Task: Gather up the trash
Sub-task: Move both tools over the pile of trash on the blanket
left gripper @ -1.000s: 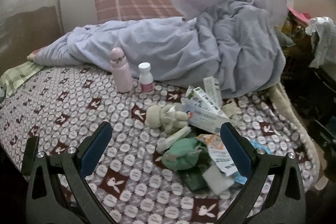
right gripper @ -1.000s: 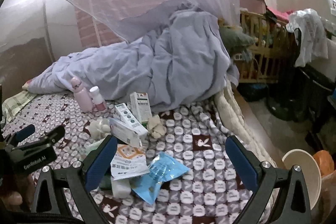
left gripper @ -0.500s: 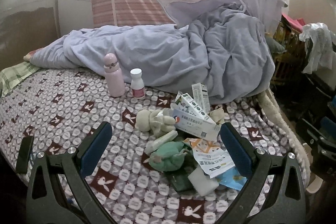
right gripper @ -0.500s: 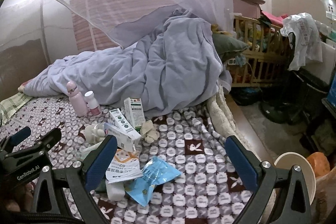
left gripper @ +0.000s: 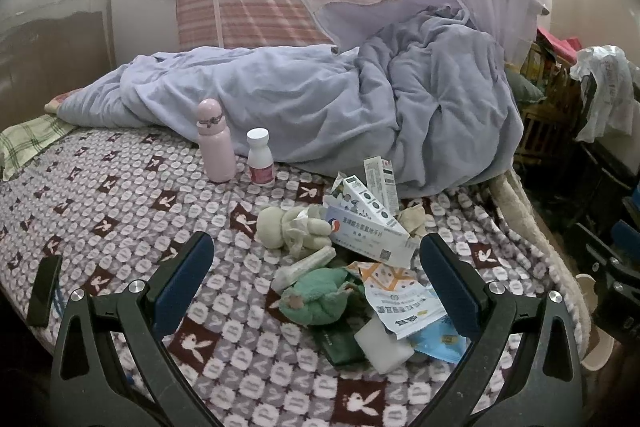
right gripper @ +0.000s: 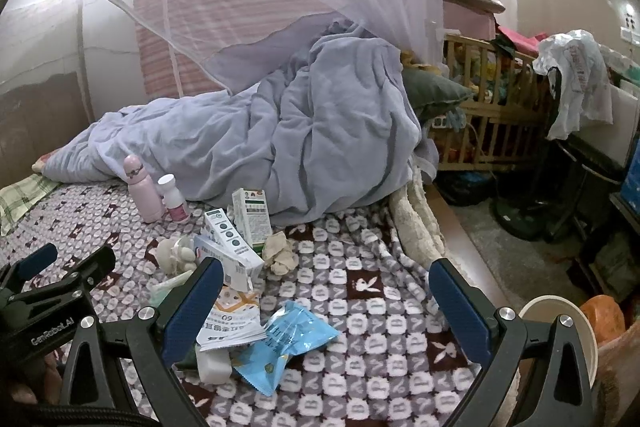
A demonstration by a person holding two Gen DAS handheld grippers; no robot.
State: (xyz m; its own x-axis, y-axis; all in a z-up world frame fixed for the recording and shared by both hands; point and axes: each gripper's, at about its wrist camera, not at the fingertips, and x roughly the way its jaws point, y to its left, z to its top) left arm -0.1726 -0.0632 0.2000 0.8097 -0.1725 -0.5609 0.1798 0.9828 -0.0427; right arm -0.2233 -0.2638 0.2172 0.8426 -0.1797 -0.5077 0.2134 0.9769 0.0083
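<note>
The left gripper (left gripper: 316, 269) is hovering with its jaws spread wide and nothing between them, framing the litter pile at the lower centre of its view. The right gripper (right gripper: 326, 297) is likewise gaping and carrying nothing, looking down on the same pile from the other side.

The trash is lying on the bed (left gripper: 120, 211), on the rabbit-print blanket, in the lower middle of both views. It is looking loose and overlapping: white medicine boxes (left gripper: 366, 223) are leaning on one another, a printed paper sachet (left gripper: 400, 301) is curling over a blue wrapper (right gripper: 286, 341), and a crumpled tissue (right gripper: 280, 253) is sitting just beside the boxes. A white block (left gripper: 380, 345) and a dark green packet (left gripper: 338, 341) are peeking out beneath.

The risk, as I judge it, is coming from what is mixed in. A cream plush toy (left gripper: 288, 227) and a green plush toy (left gripper: 320, 297) are touching the litter, so a wide grab may be sweeping them up too. The thin wrappers are lying flat on soft fabric, so closing jaws may be pinching the blanket instead or sliding off. Pulling one box may be toppling the others. The pink bottle (left gripper: 216, 147) and the small white-capped bottle (left gripper: 260, 159), standing upright further up the frame, are probably not trash. The bin (right gripper: 560, 331) is sitting at the lower right, off the bed edge, so a light wrapper may be slipping on the way.
</note>
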